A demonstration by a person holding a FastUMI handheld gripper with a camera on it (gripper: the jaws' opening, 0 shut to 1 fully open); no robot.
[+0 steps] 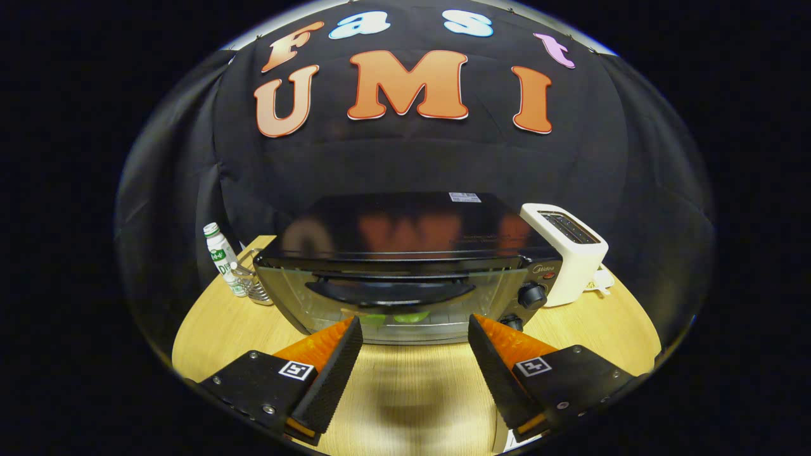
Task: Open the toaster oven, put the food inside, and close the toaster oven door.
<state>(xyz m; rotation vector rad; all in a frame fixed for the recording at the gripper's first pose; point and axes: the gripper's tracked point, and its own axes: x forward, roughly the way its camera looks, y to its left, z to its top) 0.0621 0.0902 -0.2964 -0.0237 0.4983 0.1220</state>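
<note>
The toaster oven [405, 266] is black on top, with a glass door [380, 304] in front. The door is closed and has a dark curved handle [389, 291]. Green food [393, 316] shows through the glass, inside. Round knobs [532, 296] sit beside the door.

The claw [415, 326] has two wedge-shaped fingers [332, 373] with ribbed inner faces, spread wide with nothing between them. Each sits on a flat black plate fixed with small silver screws and bearing a square black-and-white marker.
</note>
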